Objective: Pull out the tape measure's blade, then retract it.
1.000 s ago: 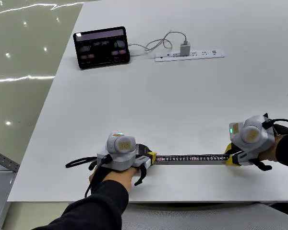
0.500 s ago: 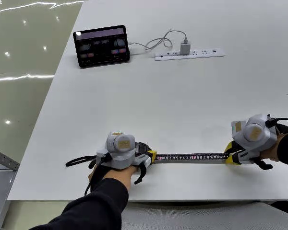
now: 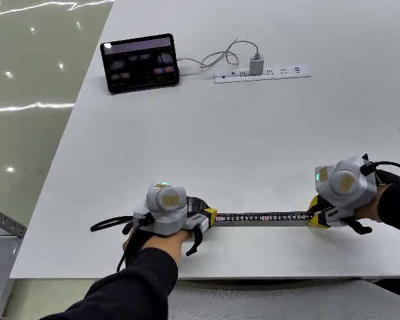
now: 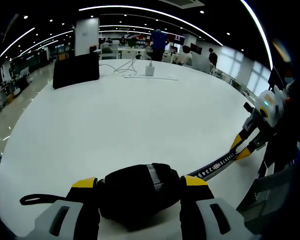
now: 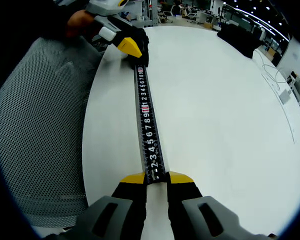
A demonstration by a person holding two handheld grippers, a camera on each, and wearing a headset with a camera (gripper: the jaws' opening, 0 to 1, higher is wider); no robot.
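Note:
The tape measure's black case [image 3: 197,207] lies near the white table's front edge, and my left gripper [image 3: 205,217] is shut on it. In the left gripper view the case [image 4: 140,192] sits between the yellow-tipped jaws of the left gripper [image 4: 140,181]. The blade [image 3: 263,217] runs flat along the table to the right. My right gripper [image 3: 315,217] is shut on the blade's end. In the right gripper view the numbered blade [image 5: 147,115] stretches from the right gripper [image 5: 156,177] up to the case [image 5: 141,46].
A dark tablet [image 3: 140,62] stands at the back left of the table [image 3: 253,140]. Beside it lies a white power strip [image 3: 262,74] with a charger and cable. The case's black strap [image 3: 110,225] trails left. A mesh chair [image 5: 40,125] sits below the front edge.
My right gripper has shifted a little to the left with the blade's end, so the exposed blade is slightly shorter. The left gripper and the case have stayed put.

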